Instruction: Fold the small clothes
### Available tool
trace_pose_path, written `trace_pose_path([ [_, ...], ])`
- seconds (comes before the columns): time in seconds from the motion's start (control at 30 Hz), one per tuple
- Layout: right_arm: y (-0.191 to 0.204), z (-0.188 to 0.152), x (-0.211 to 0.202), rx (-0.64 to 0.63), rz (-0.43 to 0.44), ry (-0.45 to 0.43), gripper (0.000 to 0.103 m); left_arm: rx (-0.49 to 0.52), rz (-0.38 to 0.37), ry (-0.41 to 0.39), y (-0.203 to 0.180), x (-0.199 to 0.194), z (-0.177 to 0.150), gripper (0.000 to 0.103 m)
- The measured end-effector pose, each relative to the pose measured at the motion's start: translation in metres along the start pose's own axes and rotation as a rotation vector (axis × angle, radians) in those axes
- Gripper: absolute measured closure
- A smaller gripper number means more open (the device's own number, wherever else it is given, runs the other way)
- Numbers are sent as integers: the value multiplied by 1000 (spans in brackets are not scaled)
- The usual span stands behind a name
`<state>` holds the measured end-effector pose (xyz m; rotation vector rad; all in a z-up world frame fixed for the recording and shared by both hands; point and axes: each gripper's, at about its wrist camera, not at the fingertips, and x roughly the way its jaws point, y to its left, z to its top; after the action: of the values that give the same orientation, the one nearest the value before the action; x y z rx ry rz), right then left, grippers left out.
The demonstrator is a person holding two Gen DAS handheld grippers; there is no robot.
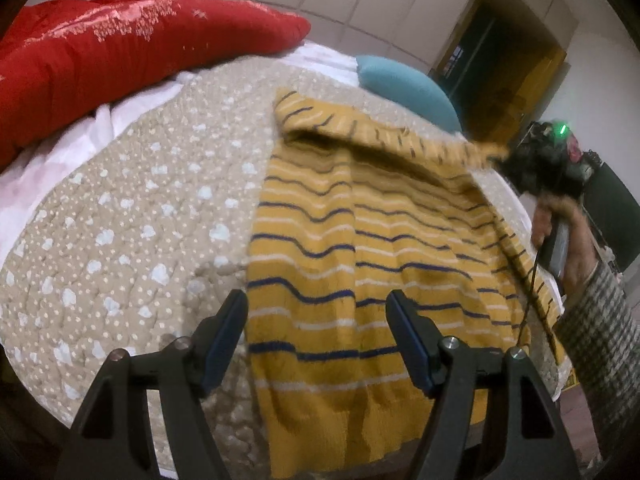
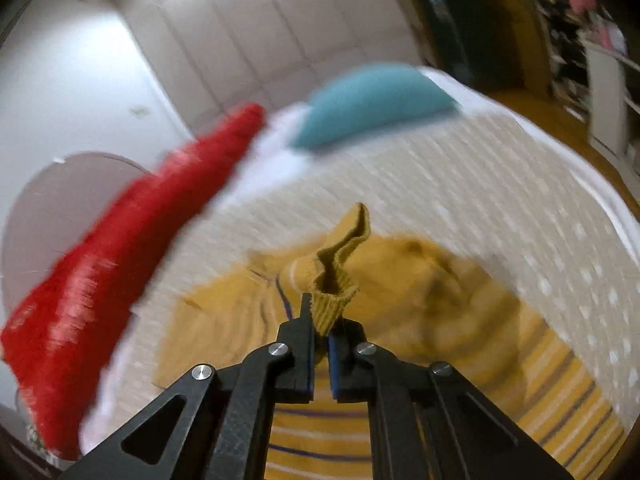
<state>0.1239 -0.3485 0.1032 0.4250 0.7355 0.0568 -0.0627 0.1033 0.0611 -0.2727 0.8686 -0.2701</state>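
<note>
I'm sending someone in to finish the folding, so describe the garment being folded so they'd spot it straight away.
Start at the bed's beige dotted quilt, with a red duvet and teal pillow at its far end. On the quilt lies a mustard-yellow knit sweater; the right gripper pinches its ribbed cuff. Its navy and white stripes set it apart.

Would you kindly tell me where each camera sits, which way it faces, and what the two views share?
Left wrist: sits on the left tongs, which are open, above the striped sweater; looks across the bed toward the red quilt; shows the person's right hand.
Right wrist: sits on the right tongs, shut on the sweater's ribbed cuff; faces the wardrobe.
Shared: sweater, quilt, blue pillow, dotted bedspread.
</note>
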Motion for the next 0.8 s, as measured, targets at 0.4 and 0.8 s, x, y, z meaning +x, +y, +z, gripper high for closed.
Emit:
trace_pose_path([
  [0.4, -107, -49, -103, 54, -115, -6, 58, 1, 25, 28, -10, 4, -3, 29],
  [0.8, -219, -186, -259, 292, -325, 2, 43, 59, 9, 77, -43, 19, -8, 27],
])
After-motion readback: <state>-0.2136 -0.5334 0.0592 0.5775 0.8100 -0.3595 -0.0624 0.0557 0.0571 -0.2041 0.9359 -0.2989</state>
